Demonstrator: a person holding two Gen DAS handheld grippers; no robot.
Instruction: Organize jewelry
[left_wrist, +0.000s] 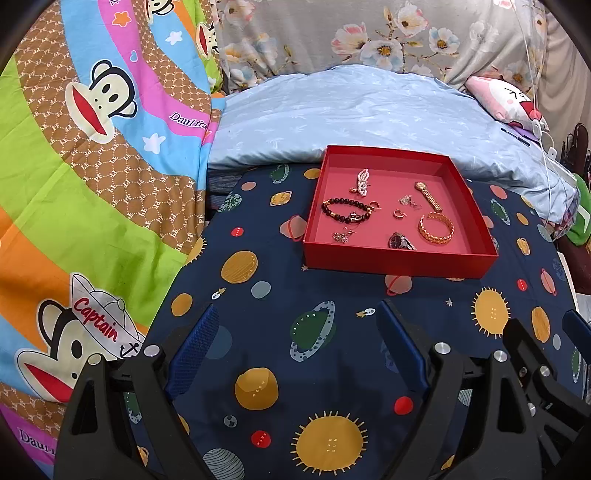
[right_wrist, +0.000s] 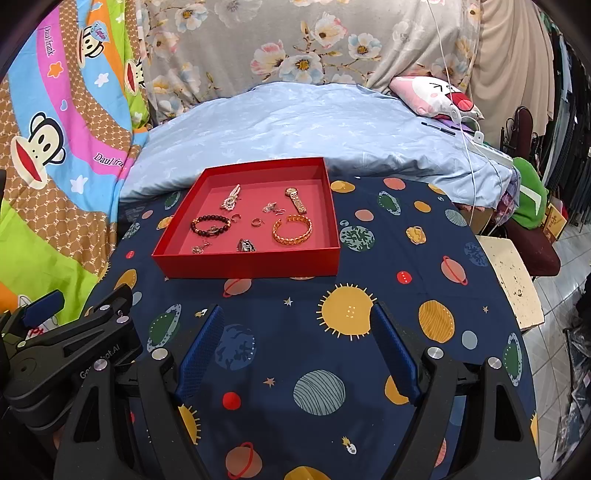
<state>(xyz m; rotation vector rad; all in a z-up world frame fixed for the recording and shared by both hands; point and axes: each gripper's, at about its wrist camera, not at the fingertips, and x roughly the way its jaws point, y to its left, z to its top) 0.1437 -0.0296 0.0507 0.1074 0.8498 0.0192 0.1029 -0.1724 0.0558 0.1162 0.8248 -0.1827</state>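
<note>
A shallow red tray (left_wrist: 399, 260) (right_wrist: 247, 266) sits on the navy planet-print cloth (left_wrist: 295, 332) (right_wrist: 295, 350). Inside lie a dark bead bracelet (left_wrist: 345, 210) (right_wrist: 209, 224), a gold cuff bangle (left_wrist: 436, 228) (right_wrist: 292, 229), a gold watch (left_wrist: 427, 194) (right_wrist: 296, 200), a pearl clip (left_wrist: 362, 181) (right_wrist: 231, 198), a dark watch (left_wrist: 400, 242) (right_wrist: 245, 245) and small earrings (left_wrist: 399, 213). My left gripper (left_wrist: 295, 315) hovers open in front of the tray, nothing between its blue fingers. My right gripper (right_wrist: 297, 314) also stands open and empty, right of the left one.
A pale blue quilt (left_wrist: 351, 110) (right_wrist: 295, 125) lies behind the tray. A bright cartoon-monkey blanket (left_wrist: 92, 166) rises at the left. A pink plush pillow (right_wrist: 436, 96), a hanging white cable (right_wrist: 469, 147), a cream stool (right_wrist: 509, 280) and a tiled floor border the right side.
</note>
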